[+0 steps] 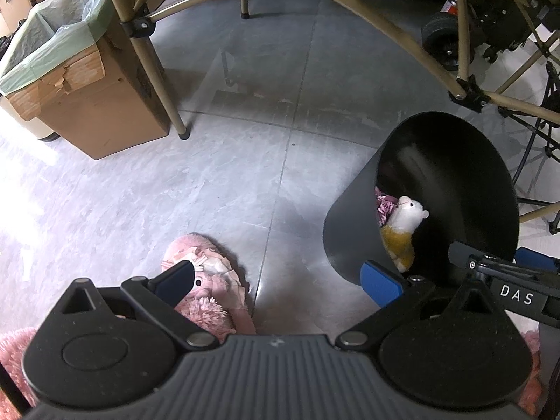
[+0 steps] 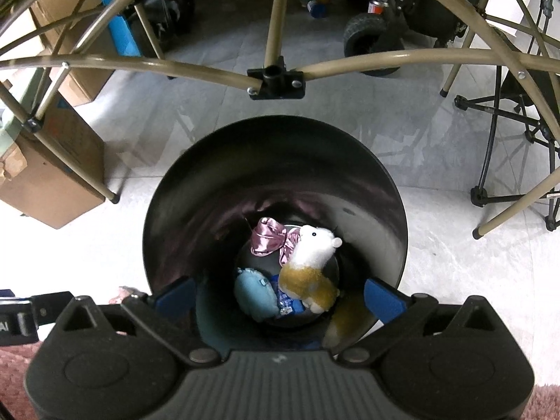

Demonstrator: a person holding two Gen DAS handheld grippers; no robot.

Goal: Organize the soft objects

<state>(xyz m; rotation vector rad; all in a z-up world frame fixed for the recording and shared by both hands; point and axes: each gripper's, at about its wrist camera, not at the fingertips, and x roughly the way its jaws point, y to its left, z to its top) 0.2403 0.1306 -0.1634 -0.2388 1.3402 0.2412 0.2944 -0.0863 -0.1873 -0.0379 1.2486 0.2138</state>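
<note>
A tall black bin [image 2: 378, 189] stands on the tiled floor. Inside it lie a white-and-tan plush animal [image 2: 311, 266], a pink satin bow [image 2: 267, 241] and a light blue plush [image 2: 253, 295]. My right gripper [image 2: 278, 295] hangs open over the bin's mouth with nothing between its fingers. In the left wrist view the same bin [image 1: 353, 220] is at the right, with the plush animal [image 1: 402, 224] showing inside. A fluffy pink slipper [image 1: 213, 287] lies on the floor under my open left gripper [image 1: 280, 280]; its left fingertip [image 1: 176, 278] overlaps the slipper.
A cardboard box [image 1: 87, 105] lined with a green bag stands at the left. Tan metal table legs [image 1: 157, 73] and crossbars [image 2: 385, 59] arch over the floor. A wheeled black cart [image 1: 441, 38] and folding chair frames [image 2: 507, 133] stand beyond. Pink rug [image 2: 549, 402] lies nearest me.
</note>
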